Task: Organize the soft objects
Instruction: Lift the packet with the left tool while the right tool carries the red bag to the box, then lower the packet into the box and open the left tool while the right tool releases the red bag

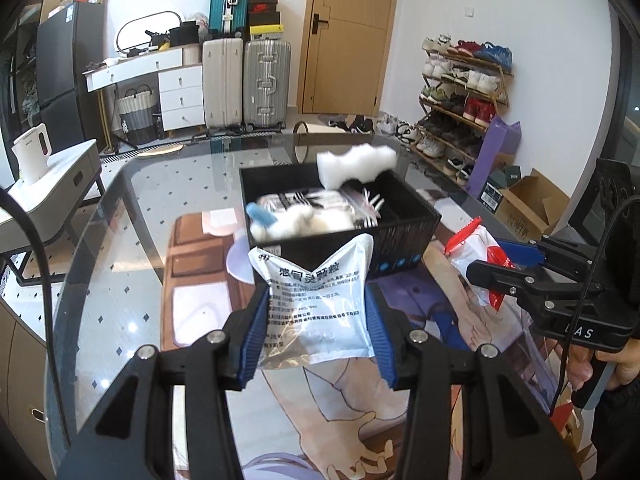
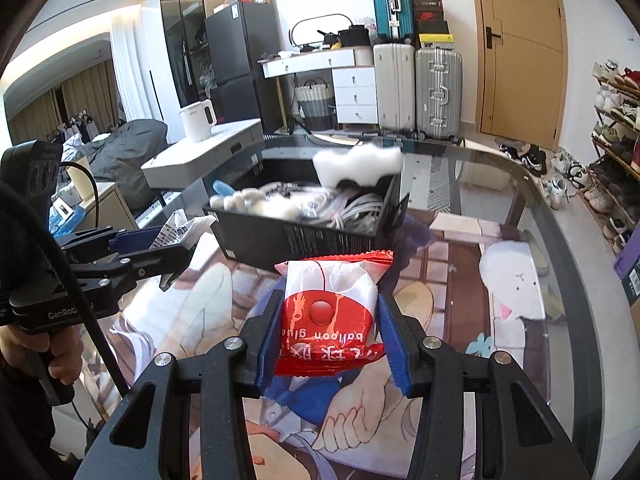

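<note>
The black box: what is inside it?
In the box: a white sponge on top, white fluffy pieces, a blue item and white strands. Anything under this pile, and the box floor, is covered.

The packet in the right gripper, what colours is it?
Red and white packet, with a red dot in the middle; the right wrist view shows it best.

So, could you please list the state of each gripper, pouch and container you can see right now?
left gripper: shut on the white pouch
white pouch: held, just short of the box
right gripper: shut on the red pouch
red pouch: held, just short of the box
black box: open-topped, partly filled with soft items
white sponge: perched at the box's far rim
door: closed
</note>
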